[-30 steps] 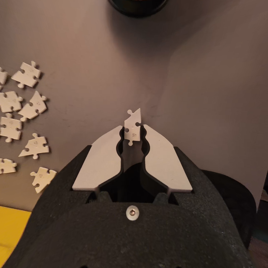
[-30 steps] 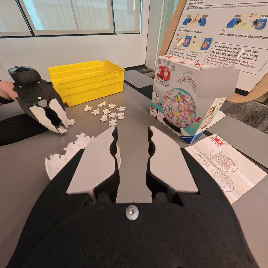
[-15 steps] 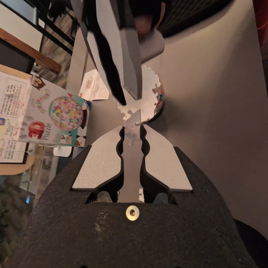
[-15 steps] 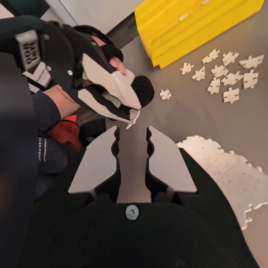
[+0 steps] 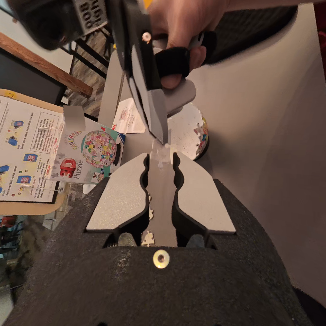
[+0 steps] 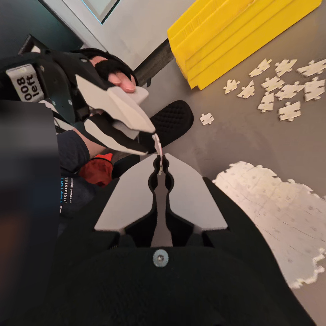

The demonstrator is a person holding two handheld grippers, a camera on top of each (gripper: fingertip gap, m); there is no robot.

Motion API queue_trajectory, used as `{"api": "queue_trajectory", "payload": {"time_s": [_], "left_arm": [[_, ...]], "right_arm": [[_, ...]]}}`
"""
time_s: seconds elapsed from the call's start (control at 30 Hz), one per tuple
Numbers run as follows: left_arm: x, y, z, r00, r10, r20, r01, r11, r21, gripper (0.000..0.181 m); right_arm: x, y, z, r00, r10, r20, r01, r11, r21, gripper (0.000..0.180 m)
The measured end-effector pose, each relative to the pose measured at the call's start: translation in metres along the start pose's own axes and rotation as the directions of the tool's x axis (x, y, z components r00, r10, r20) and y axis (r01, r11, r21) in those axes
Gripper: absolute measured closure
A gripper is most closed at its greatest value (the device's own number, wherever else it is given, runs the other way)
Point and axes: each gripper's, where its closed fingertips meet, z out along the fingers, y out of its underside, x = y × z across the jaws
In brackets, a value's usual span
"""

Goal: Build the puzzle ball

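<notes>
A white puzzle piece (image 5: 161, 157) hangs between the two grippers above the grey table. My right gripper (image 6: 161, 157) is shut on it, the piece seen edge-on (image 6: 157, 143) between its tips. In the left wrist view the right gripper (image 5: 161, 141) comes down from above onto the piece. My left gripper (image 5: 160, 155) has its jaws slightly apart around the blurred piece, with a thin gap on each side. The left gripper (image 6: 150, 142) also shows in the right wrist view. The partly built ball (image 5: 188, 141) sits behind as an open white shell (image 6: 264, 211).
Several loose white pieces (image 6: 282, 91) lie by stacked yellow bins (image 6: 229, 35). A few more pieces (image 5: 148, 238) lie under my left gripper. The puzzle box (image 5: 88, 155), a folded sheet (image 5: 128, 120) and an instruction board (image 5: 26, 150) stand at the left. The tips of both grippers are at nearly the same place. The open white shell (image 6: 264, 211) is about equally far from each gripper, around 20 centimeters.
The right gripper has closed on the piece that the left gripper held up. The left jaws have opened slightly. Both grippers have come together tip to tip.
</notes>
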Motion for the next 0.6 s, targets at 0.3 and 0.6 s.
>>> {"api": "queue_trajectory", "payload": {"time_s": [0.3, 0.6], "left_arm": [[-0.037, -0.031, 0.01, 0.891, -0.408, -0.197, 0.446, 0.867, 0.221, 0.155], [-0.025, -0.043, 0.042, 0.783, -0.476, -0.401, 0.587, 0.778, 0.223, 0.181]], "right_arm": [[-0.002, -0.032, -0.064, 0.967, -0.176, -0.183, 0.213, 0.955, 0.205, 0.176], [0.006, -0.021, -0.07, 0.924, -0.27, -0.271, 0.326, 0.926, 0.191, 0.176]]}}
